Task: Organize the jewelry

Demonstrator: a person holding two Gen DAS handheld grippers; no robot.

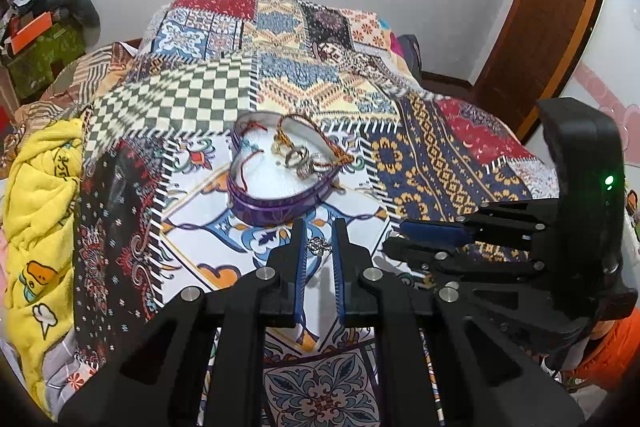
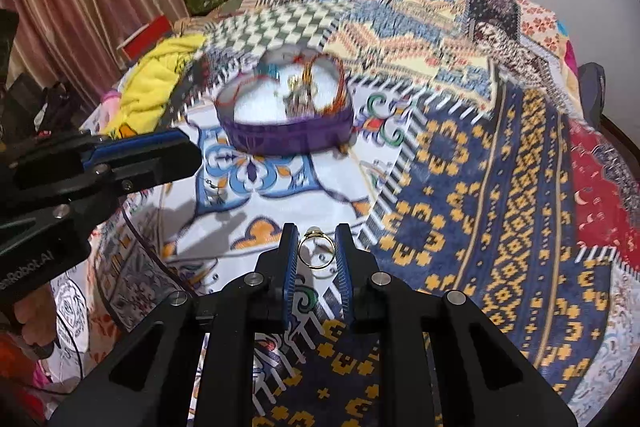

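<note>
A purple heart-shaped box (image 1: 276, 205) with a white lining sits on the patchwork bedspread; it holds several rings and thread bracelets (image 1: 298, 157). It also shows in the right wrist view (image 2: 288, 139). My left gripper (image 1: 319, 246) is shut on a small silver ornament (image 1: 317, 245), just in front of the box. My right gripper (image 2: 316, 249) is shut on a gold ring (image 2: 316, 251), held above the bedspread to the right of the box. The right gripper appears in the left wrist view (image 1: 424, 239), and the left gripper in the right wrist view (image 2: 152, 155).
The patchwork bedspread (image 1: 440, 155) covers the whole bed. A yellow towel (image 1: 36, 195) lies at its left edge. Boxes and clutter (image 1: 40, 39) stand by the far left wall. A wooden door (image 1: 552, 27) is at the right.
</note>
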